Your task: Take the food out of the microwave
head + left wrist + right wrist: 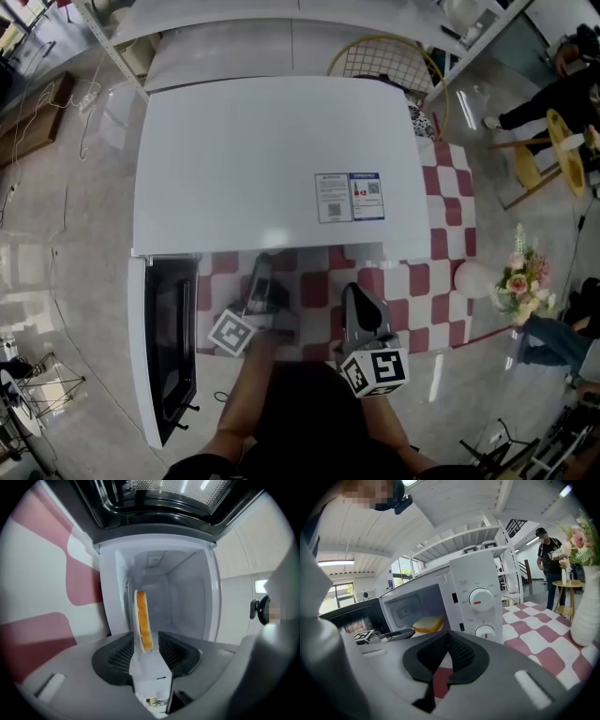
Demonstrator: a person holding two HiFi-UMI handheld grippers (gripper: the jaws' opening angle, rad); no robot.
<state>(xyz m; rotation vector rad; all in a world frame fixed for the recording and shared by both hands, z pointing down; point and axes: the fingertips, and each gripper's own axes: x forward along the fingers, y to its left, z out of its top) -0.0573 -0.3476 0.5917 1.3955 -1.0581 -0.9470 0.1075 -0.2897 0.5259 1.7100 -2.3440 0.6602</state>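
Observation:
The white microwave (281,159) stands on a red-and-white checked cloth (450,234), its door (169,347) swung open to the left. Inside it, a slice of yellow bread (427,624) lies on a white plate. My left gripper (262,286) reaches level into the opening, rolled onto its side. In the left gripper view the plate (136,641) and bread (143,618) show edge-on between the jaws of the left gripper (144,641), which stand open with a gap beside the bread. My right gripper (361,305) hangs in front of the control panel (480,602), shut and empty.
A white vase (473,278) with pink flowers (520,272) stands on the table right of the microwave. People stand at the far right of the room. A wire chair (380,56) sits behind the microwave, with shelving beyond it.

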